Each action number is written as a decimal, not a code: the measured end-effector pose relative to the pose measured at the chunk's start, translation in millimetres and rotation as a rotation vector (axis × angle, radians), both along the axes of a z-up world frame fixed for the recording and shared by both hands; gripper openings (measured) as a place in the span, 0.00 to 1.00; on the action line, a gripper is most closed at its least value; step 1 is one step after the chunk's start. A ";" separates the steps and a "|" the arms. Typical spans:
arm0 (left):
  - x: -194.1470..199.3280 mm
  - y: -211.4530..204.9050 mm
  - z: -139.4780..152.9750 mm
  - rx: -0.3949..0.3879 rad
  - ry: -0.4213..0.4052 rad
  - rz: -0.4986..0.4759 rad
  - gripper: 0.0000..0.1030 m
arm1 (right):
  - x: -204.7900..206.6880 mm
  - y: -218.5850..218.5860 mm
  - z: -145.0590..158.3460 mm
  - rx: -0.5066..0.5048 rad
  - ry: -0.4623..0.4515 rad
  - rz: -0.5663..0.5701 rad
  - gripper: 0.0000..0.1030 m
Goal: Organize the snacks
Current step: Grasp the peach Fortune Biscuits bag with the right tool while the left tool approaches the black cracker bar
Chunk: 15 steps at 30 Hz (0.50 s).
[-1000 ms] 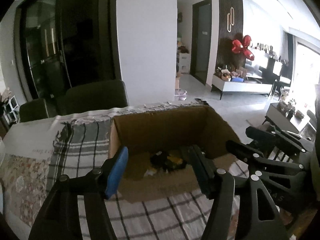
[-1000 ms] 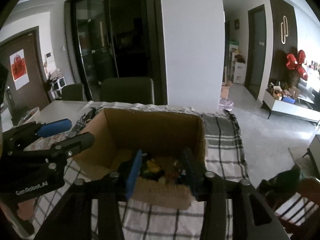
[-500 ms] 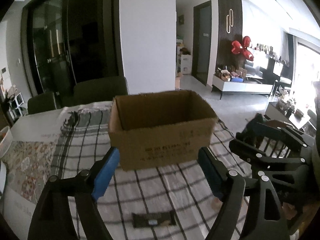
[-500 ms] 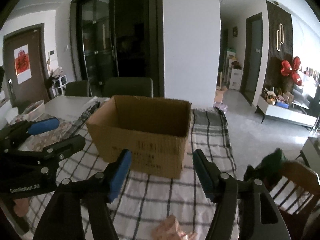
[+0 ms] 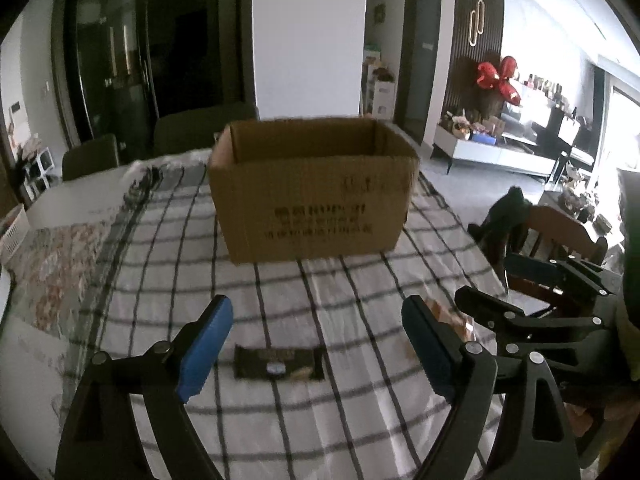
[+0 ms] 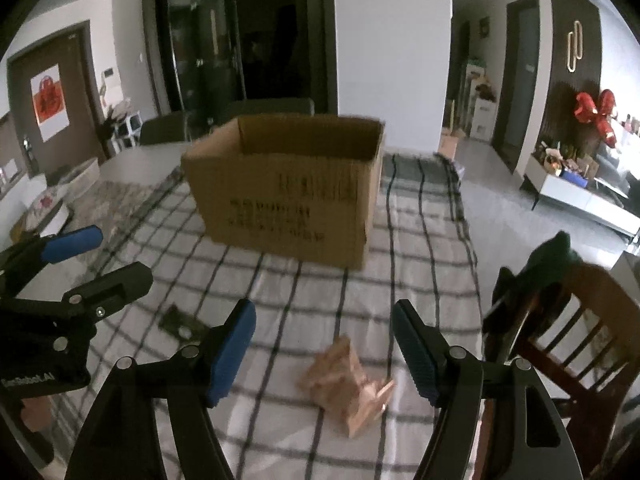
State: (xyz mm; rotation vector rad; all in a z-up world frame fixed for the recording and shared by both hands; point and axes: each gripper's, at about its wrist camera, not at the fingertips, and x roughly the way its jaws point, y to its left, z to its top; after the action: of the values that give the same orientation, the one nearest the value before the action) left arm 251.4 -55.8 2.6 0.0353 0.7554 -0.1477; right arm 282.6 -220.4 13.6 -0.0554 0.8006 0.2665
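Observation:
An open cardboard box (image 5: 312,192) stands on the checked tablecloth; it also shows in the right wrist view (image 6: 284,188). A dark flat snack packet (image 5: 279,362) lies on the cloth just ahead of my left gripper (image 5: 316,344), which is open and empty. It also shows in the right wrist view (image 6: 180,322). A tan snack bag (image 6: 348,380) lies on the cloth ahead of my right gripper (image 6: 324,344), which is open and empty. The box's inside is hidden from here.
A wooden chair (image 6: 568,328) with dark cloth on it stands at the table's right edge. A floral cloth (image 5: 52,264) and a white basket (image 5: 14,228) lie at the left. Dark chairs (image 5: 200,128) stand behind the table.
Both grippers have pulled back from above the box toward the near table edge and come lower. The two snack packets on the cloth have come into view.

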 end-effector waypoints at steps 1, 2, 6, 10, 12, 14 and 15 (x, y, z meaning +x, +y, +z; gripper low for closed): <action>-1.3 -1.8 -3.5 0.003 0.009 0.000 0.84 | -1.5 -1.7 -4.4 0.000 0.014 0.004 0.69; -2.6 -3.3 -6.9 0.006 0.017 0.005 0.84 | -3.4 -2.7 -6.8 0.000 0.021 0.006 0.69; -4.9 -7.5 -19.7 0.014 0.047 0.014 0.84 | -6.3 -7.4 -21.7 -0.013 0.064 0.017 0.69; -6.4 -14.2 -37.0 0.028 0.089 0.016 0.84 | -6.5 -10.7 -35.9 -0.017 0.104 0.037 0.75; -6.7 -15.9 -45.2 0.032 0.108 0.023 0.84 | -5.7 -12.0 -42.7 -0.018 0.123 0.054 0.75; -5.7 -17.7 -55.3 0.024 0.141 0.034 0.84 | -3.2 -13.5 -49.6 -0.028 0.147 0.074 0.75; -4.9 -18.0 -59.1 0.018 0.152 0.039 0.84 | -1.6 -13.6 -52.7 -0.040 0.158 0.081 0.75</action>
State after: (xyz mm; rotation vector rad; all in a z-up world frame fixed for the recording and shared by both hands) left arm 246.4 -73.8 -56.6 0.0266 0.9090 -0.1073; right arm 281.0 -234.0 -39.1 -0.1057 0.9622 0.3345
